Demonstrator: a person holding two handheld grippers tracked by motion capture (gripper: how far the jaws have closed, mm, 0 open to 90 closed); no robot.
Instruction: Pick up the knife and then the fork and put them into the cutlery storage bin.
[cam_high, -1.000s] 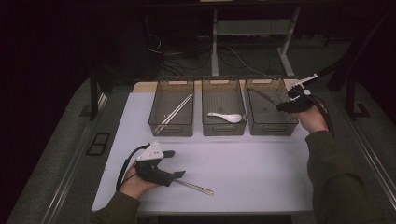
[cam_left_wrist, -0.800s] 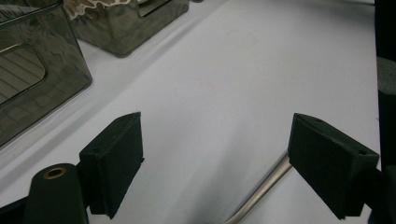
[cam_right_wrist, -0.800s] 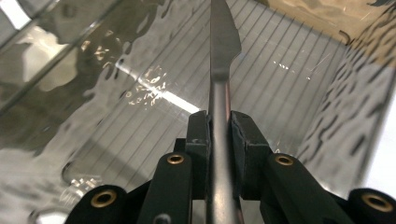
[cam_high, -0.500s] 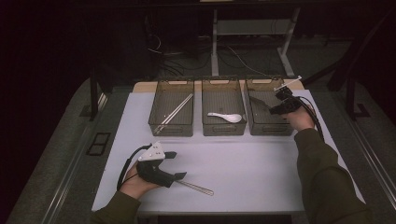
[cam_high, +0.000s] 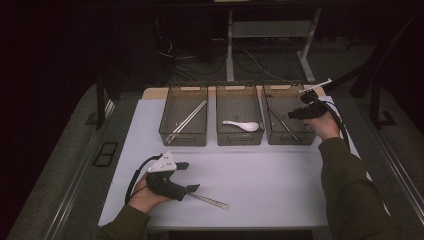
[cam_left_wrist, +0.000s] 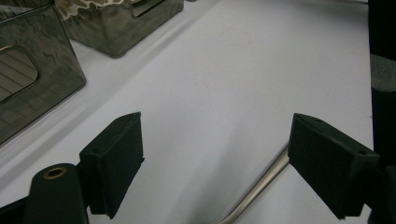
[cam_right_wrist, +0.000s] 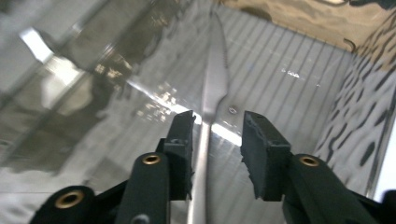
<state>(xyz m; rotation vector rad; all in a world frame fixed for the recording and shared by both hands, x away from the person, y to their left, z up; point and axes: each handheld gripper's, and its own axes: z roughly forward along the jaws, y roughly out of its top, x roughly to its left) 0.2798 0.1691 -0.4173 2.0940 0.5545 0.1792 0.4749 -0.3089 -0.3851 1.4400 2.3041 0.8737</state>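
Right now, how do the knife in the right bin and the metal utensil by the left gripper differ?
The knife lies inside the right bin; the metal utensil lies on the bare table. The knife sits between the right gripper's just-opening jaws; the utensil lies beside the wide-open left gripper. Both look slim and metallic.

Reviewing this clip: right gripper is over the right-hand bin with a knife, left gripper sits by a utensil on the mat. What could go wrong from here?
The right gripper has just been opening; its pads stand apart around the knife, not pressing it. The knife may land propped against the wall of the right bin rather than lying flat.

The left gripper is open, with the metal handle close beside one pad. Closing from here could nudge or skid it across the mat instead of gripping it.
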